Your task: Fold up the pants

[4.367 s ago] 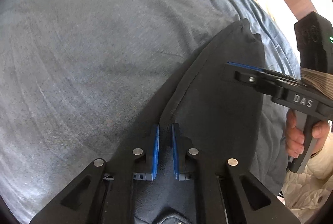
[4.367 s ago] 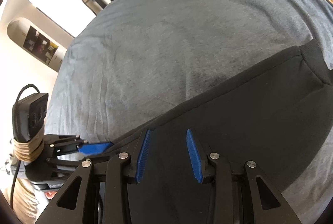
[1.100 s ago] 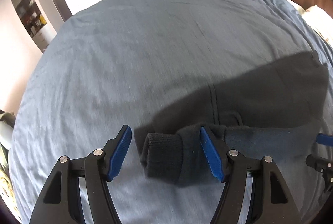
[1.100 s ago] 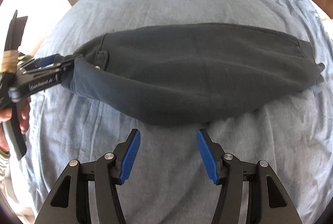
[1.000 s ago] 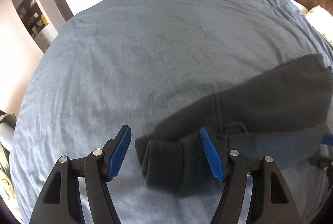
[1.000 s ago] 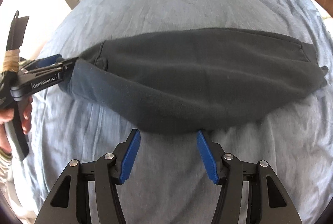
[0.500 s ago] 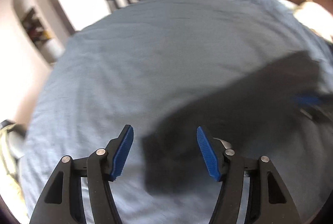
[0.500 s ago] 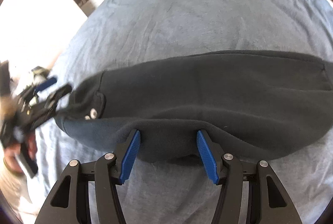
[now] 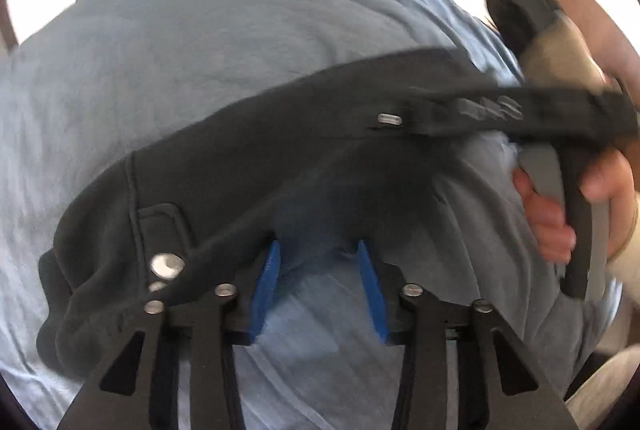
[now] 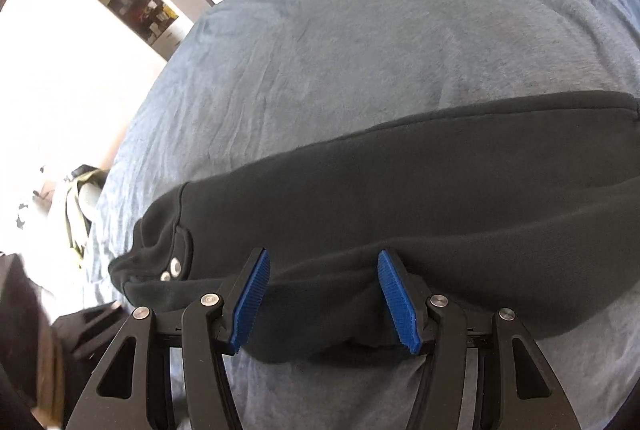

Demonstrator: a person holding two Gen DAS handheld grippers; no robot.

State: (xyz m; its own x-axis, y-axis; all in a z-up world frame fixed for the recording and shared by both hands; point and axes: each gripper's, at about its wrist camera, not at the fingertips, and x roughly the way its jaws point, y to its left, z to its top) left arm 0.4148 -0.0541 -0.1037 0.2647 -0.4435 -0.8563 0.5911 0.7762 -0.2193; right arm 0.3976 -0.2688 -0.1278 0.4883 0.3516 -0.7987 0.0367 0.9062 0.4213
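Left wrist view: the left tongs [image 9: 318, 266] have just been closing and stand narrow at the near edge of the dark sweatpants [image 9: 248, 170], which lie folded lengthwise across the blue bedspread [image 9: 200, 30]. Whether the pads pinch the fabric is unclear through the blur. A hand [image 9: 560, 206] holds the other tool at the right.

Right wrist view: the right tongs [image 10: 322, 290] stand half open astride the sweatpants' [image 10: 400, 198] near fold, with cloth between the pads but not squeezed.

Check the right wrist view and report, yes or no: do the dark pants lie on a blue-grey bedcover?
Yes, the dark pants lie stretched across the blue-grey bedcover, which shows above and below them.
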